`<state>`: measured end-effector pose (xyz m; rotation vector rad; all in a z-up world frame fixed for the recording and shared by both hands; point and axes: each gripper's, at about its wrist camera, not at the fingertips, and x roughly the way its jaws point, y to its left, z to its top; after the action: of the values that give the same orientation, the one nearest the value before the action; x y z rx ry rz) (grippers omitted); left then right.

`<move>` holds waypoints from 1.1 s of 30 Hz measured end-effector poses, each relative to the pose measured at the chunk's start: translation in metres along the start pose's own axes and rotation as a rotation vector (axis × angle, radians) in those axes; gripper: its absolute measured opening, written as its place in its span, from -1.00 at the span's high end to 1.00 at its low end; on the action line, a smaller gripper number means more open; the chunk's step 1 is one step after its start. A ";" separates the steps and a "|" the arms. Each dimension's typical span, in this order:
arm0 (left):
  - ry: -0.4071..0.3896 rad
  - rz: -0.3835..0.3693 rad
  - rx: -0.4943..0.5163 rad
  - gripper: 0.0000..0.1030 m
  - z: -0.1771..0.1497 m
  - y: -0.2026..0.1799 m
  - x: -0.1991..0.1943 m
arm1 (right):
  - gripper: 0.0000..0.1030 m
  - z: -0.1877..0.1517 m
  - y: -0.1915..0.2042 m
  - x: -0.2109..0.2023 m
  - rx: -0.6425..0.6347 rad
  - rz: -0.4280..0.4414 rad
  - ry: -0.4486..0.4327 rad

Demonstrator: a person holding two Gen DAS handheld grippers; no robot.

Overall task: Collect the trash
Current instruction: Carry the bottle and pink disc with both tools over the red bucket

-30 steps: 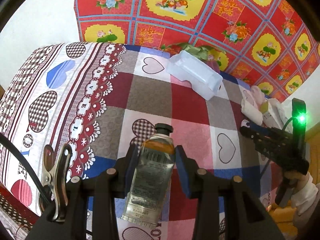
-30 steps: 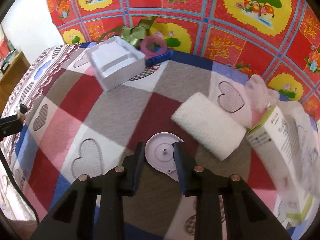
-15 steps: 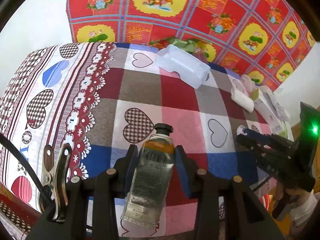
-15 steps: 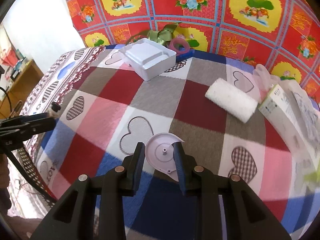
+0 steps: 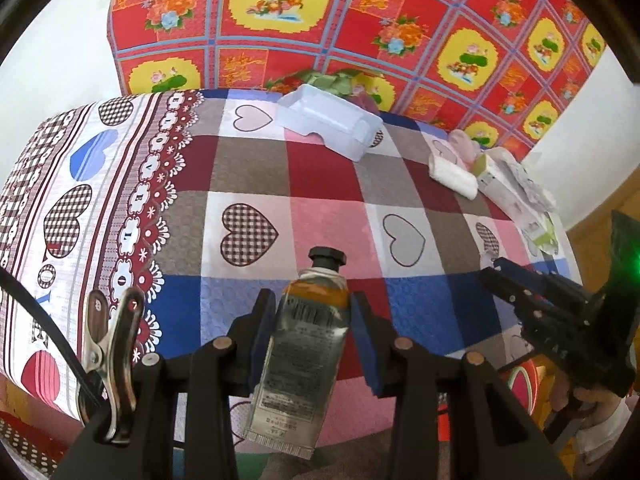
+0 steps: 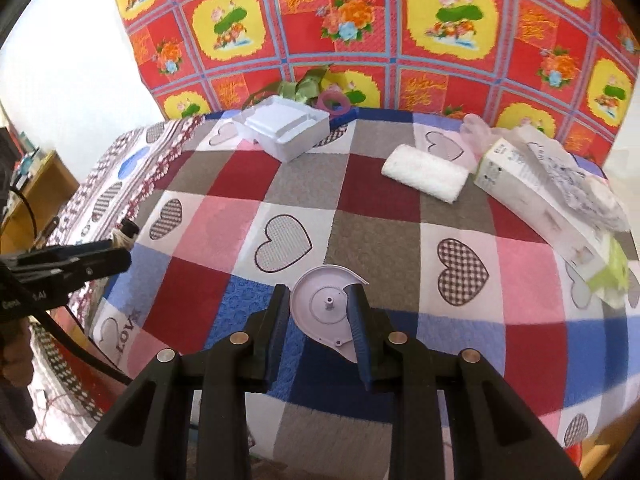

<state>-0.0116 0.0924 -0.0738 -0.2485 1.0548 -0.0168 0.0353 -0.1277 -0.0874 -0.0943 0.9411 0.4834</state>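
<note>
My left gripper (image 5: pixel 310 304) is shut on a squeezed metal tube (image 5: pixel 304 344) with a black cap, held above the near edge of the quilted table. Between the pads of my right gripper (image 6: pixel 320 300), which is shut, sits a pale lilac plastic disc (image 6: pixel 324 308), also lifted over the near edge. Each gripper shows in the other's view: the right gripper (image 5: pixel 500 276) at the right, the left gripper (image 6: pixel 120 252) at the left with the tube's cap poking out.
On the heart-patterned quilt (image 6: pixel 360 216) lie a white plastic tray (image 6: pixel 286 128), a rolled white cloth (image 6: pixel 424 174), a white carton with crumpled paper (image 6: pixel 532 192), and green ribbon with a pink ring (image 6: pixel 320 90) at the back. A red floral cloth (image 6: pixel 400 20) hangs behind.
Both grippers have drawn back and up from the table, each keeping its item. The table looks farther off and its near edge has come into view.
</note>
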 end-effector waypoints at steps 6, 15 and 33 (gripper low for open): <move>-0.012 -0.023 0.038 0.22 -0.002 -0.007 -0.009 | 0.41 -0.008 0.003 -0.028 0.046 -0.013 -0.070; -0.037 -0.067 0.136 0.22 -0.008 -0.041 -0.027 | 0.41 -0.029 -0.006 -0.072 0.156 0.002 -0.173; -0.038 -0.163 0.340 0.22 -0.022 -0.145 -0.037 | 0.41 -0.084 -0.045 -0.147 0.284 -0.082 -0.296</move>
<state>-0.0334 -0.0476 -0.0222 -0.0253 0.9740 -0.3345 -0.0804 -0.2438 -0.0257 0.1913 0.7033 0.2743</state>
